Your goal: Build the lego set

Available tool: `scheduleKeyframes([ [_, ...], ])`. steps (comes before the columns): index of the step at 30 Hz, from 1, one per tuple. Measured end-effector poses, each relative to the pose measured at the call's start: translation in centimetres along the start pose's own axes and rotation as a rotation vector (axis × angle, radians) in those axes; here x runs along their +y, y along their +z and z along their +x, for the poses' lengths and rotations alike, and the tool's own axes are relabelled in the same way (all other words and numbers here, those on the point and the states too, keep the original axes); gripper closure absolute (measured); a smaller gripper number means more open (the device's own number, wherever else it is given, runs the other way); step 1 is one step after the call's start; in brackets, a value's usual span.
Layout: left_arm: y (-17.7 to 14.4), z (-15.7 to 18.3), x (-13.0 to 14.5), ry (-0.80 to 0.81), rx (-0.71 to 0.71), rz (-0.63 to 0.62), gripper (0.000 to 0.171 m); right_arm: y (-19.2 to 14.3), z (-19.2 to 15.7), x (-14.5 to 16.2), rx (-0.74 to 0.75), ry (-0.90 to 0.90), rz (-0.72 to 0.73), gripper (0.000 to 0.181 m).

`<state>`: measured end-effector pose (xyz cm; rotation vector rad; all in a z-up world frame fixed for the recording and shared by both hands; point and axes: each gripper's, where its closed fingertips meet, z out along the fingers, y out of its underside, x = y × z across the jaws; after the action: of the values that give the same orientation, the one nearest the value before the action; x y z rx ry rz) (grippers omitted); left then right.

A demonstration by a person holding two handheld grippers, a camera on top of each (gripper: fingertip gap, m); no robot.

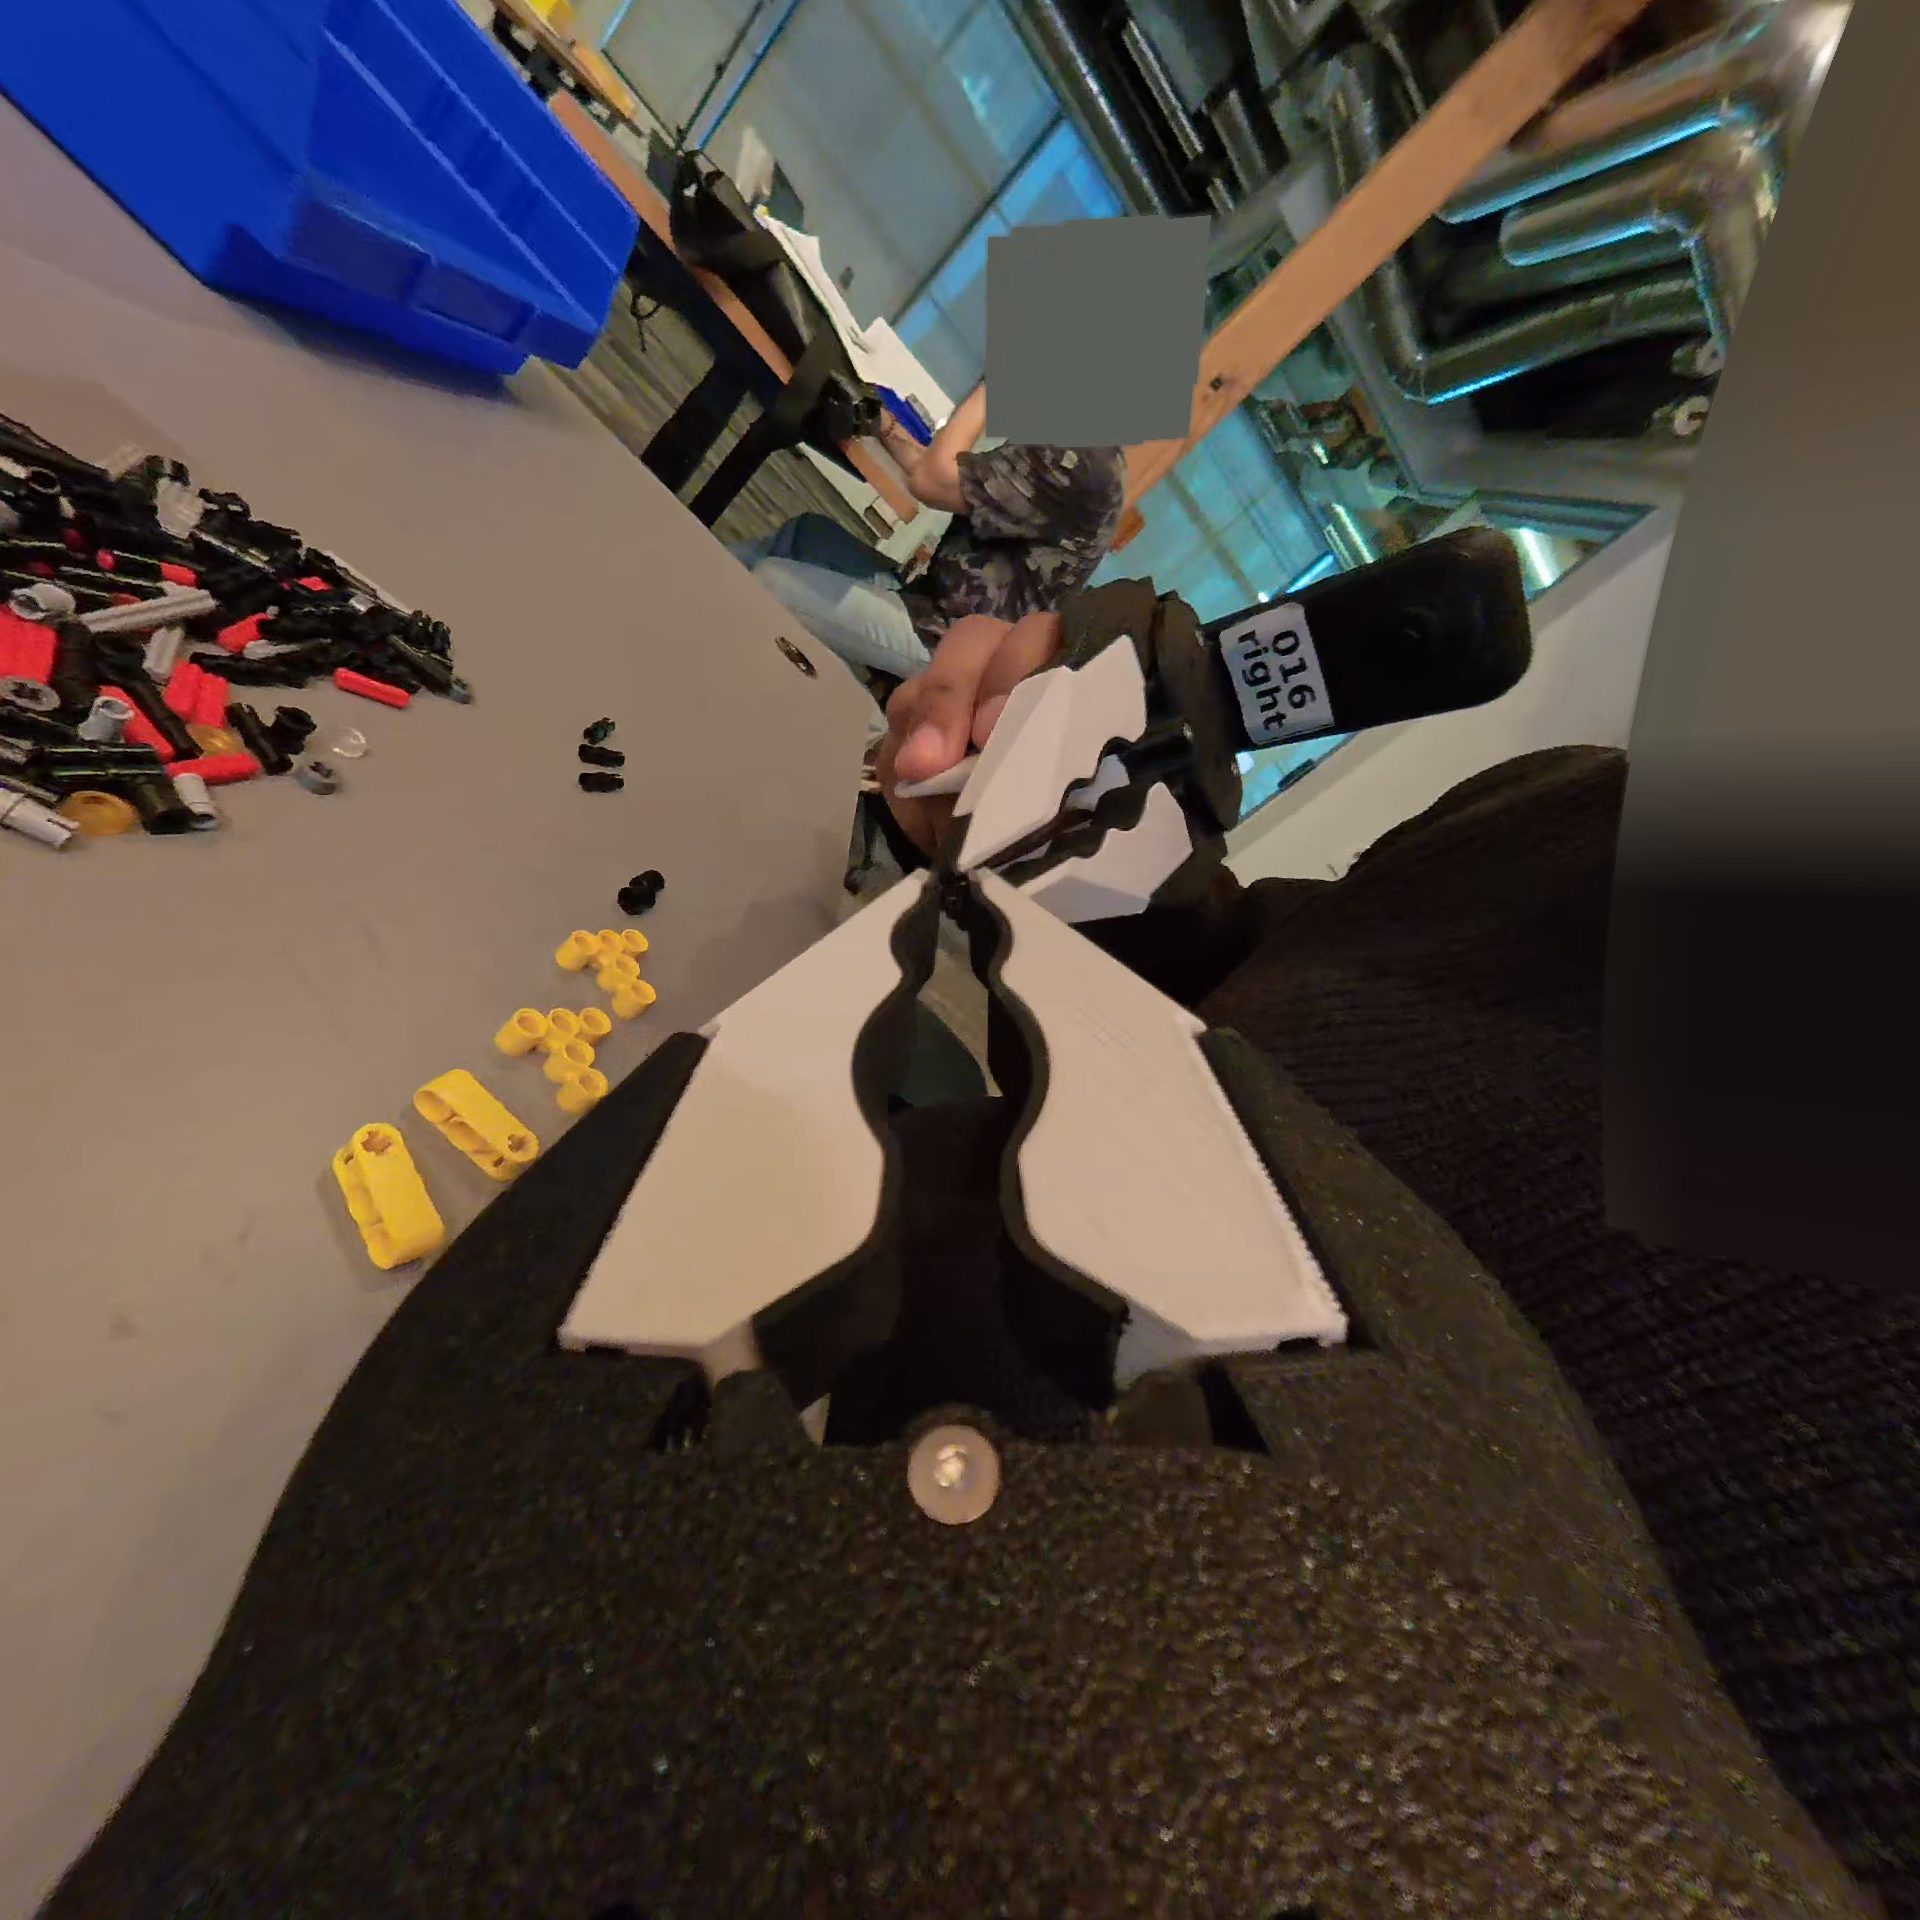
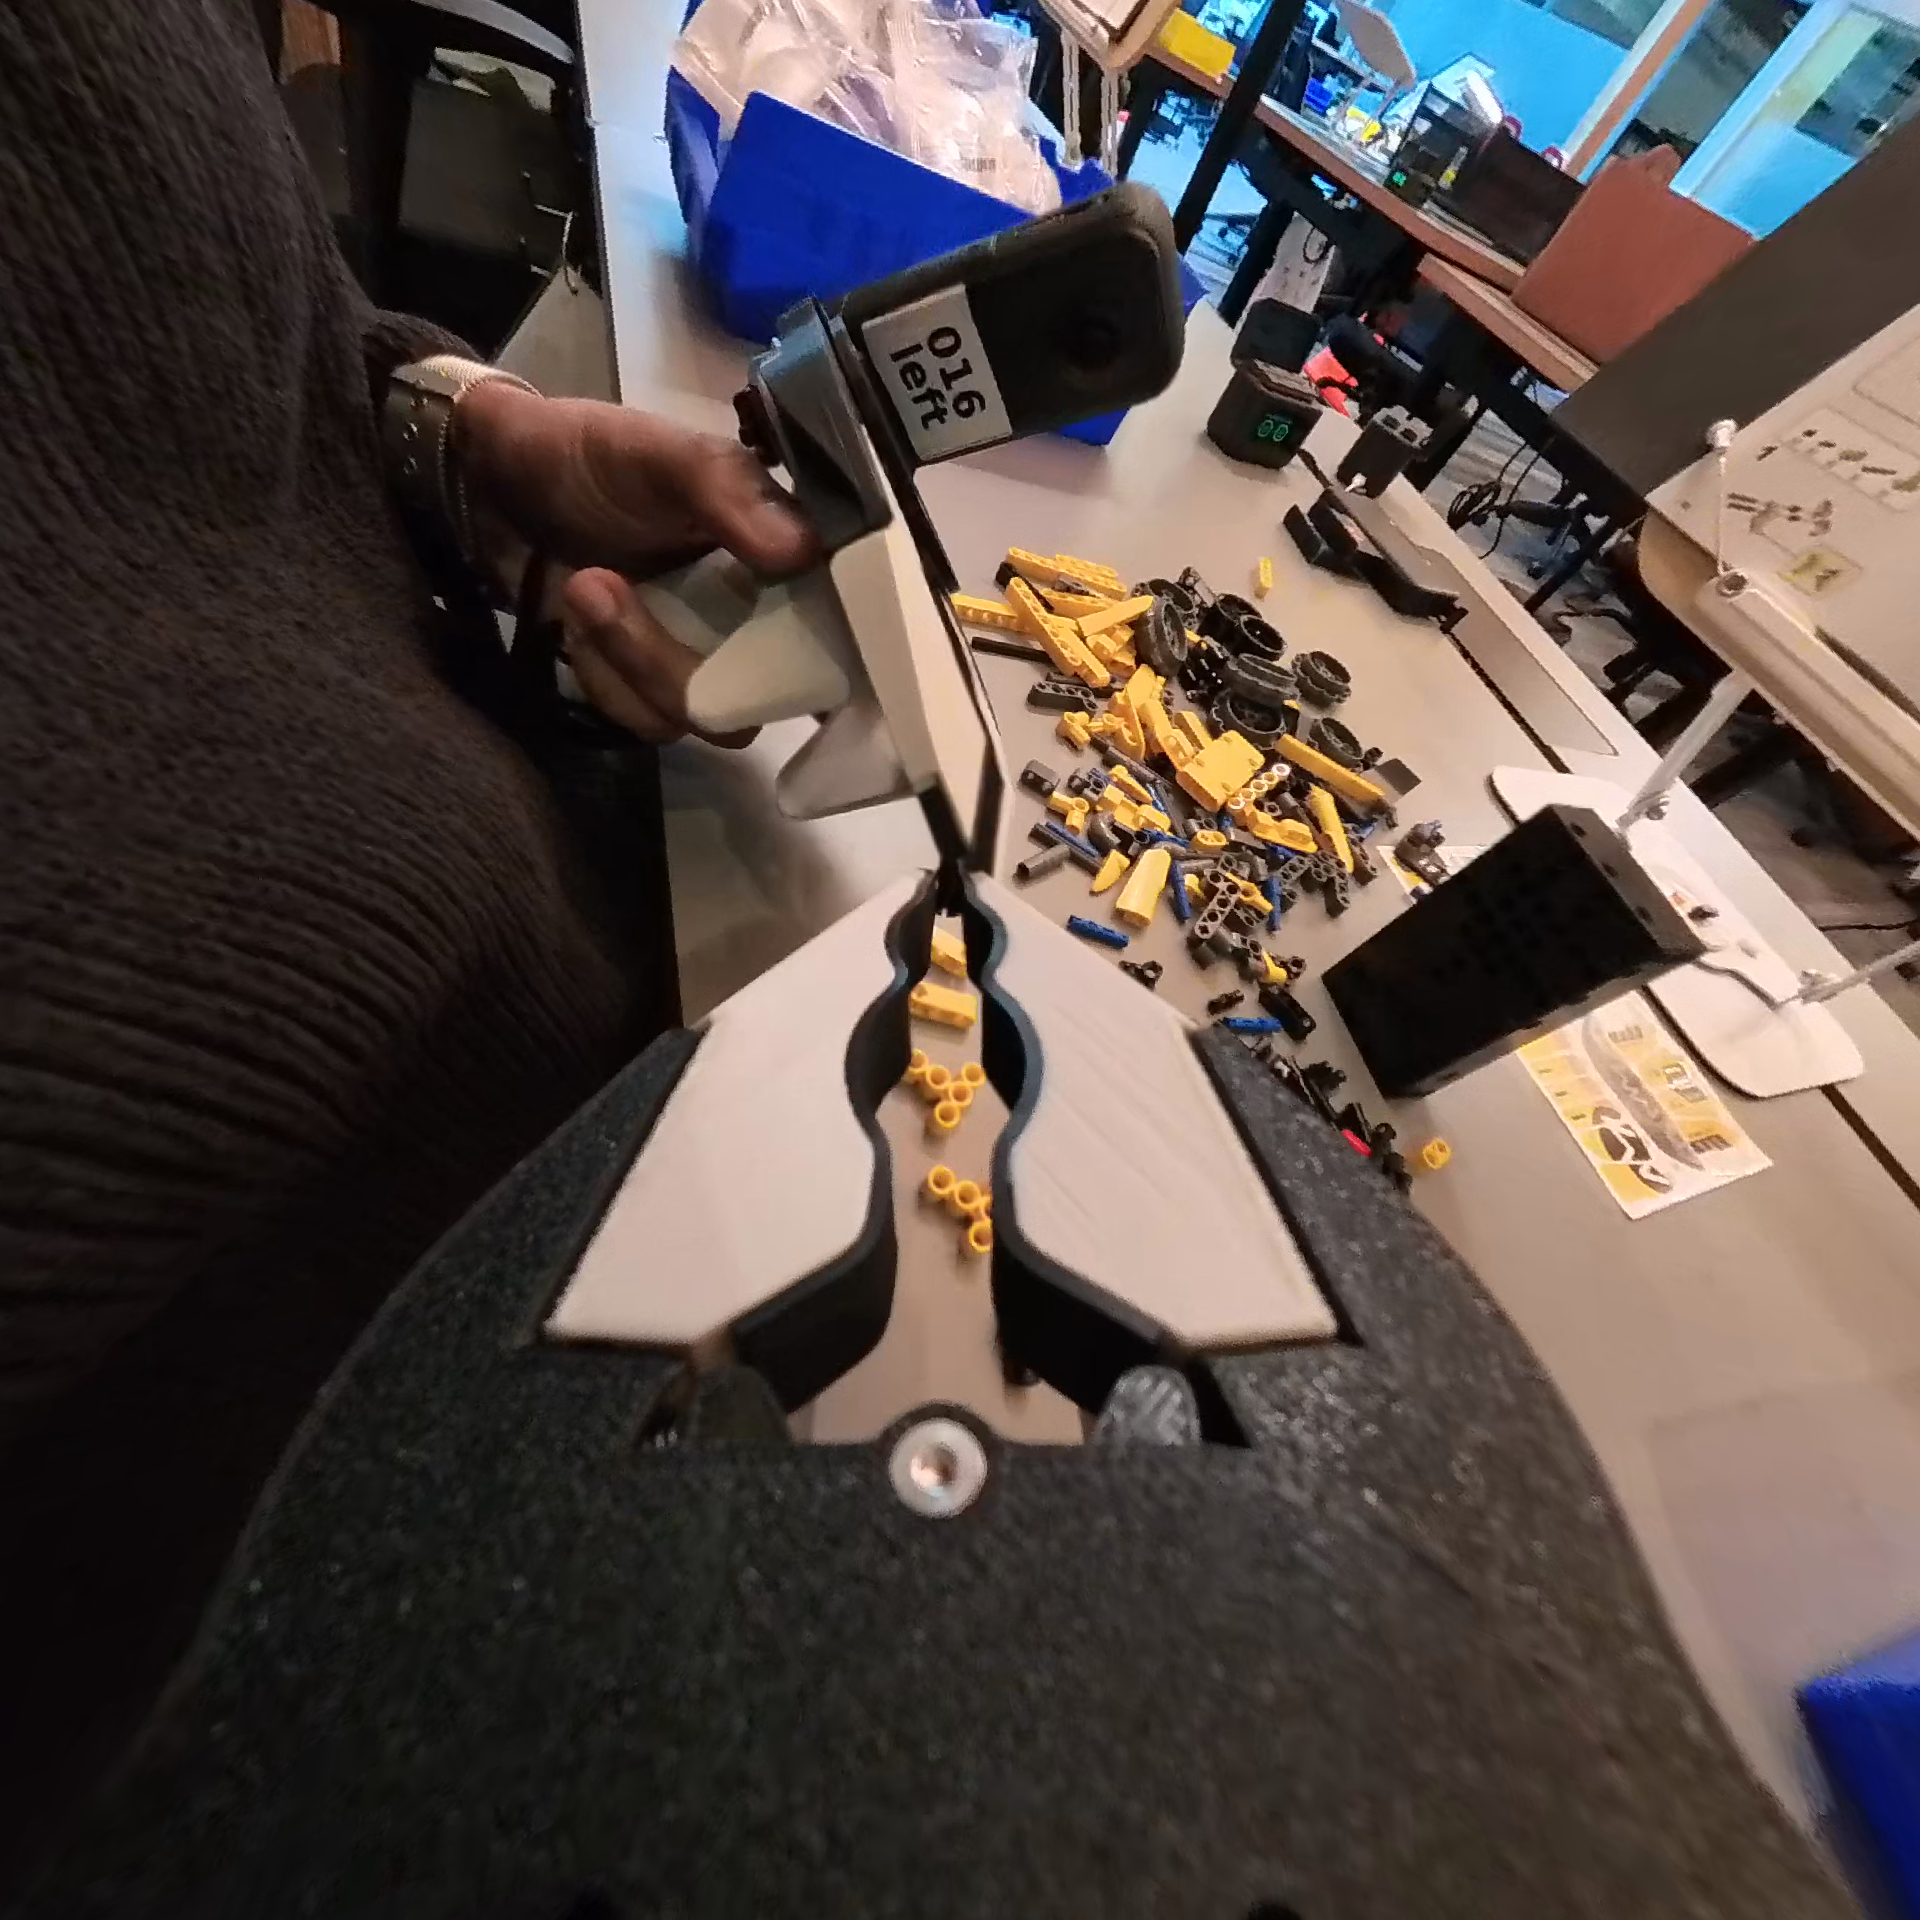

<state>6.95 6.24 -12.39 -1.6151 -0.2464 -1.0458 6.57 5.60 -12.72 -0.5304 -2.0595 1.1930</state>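
Left gripper (image 1: 954,891) has its tips pinched together on a small black part (image 1: 952,902), thin and dark, exact shape too small to tell; the jaws' wavy inner edges gape behind the tips but the tips themselves meet on the part. Right gripper (image 2: 951,883) is likewise closed down at the tips on the same small black part, meeting the left gripper tip to tip, both held up off the grey table (image 1: 436,987). In the left wrist view the right gripper shows farther off, angled down from the upper right, with a person's hand (image 1: 940,707) on its white handle. In the right wrist view a hand (image 2: 613,540) with a wrist strap grips the left gripper's handle, dark knit sleeve (image 2: 208,727) behind it. Just below the tips on the table lie yellow connector pieces (image 1: 608,966), two T-shaped clusters and two short flat links (image 1: 473,1127), near each other in a loose row. A few tiny black pins (image 1: 601,756) sit beside them. Farther left is a pile of black, red and grey pieces (image 1: 135,644). A blue bin (image 1: 332,177) stands beyond that pile. In the right wrist view a second pile of yellow, black and blue pieces (image 2: 1195,748) lies to the right of the tips, with black tyres in it, a printed leaflet (image 2: 1642,1122) and a black perforated block on a stand (image 2: 1507,945) farther right.
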Motion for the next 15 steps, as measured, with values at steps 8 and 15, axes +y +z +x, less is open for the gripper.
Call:
scheduleKeyframes([
  [8,-0.4,0.6,-0.4,-0.031,0.063,0.024,0.167,0.1,0.2,-0.8,-0.012,0.046,0.051,0.176],
  [15,-0.5,0.7,-0.6,0.011,0.058,0.032,0.167,0.1,0.5,-1.1,-0.018,0.073,0.082,0.176],
])
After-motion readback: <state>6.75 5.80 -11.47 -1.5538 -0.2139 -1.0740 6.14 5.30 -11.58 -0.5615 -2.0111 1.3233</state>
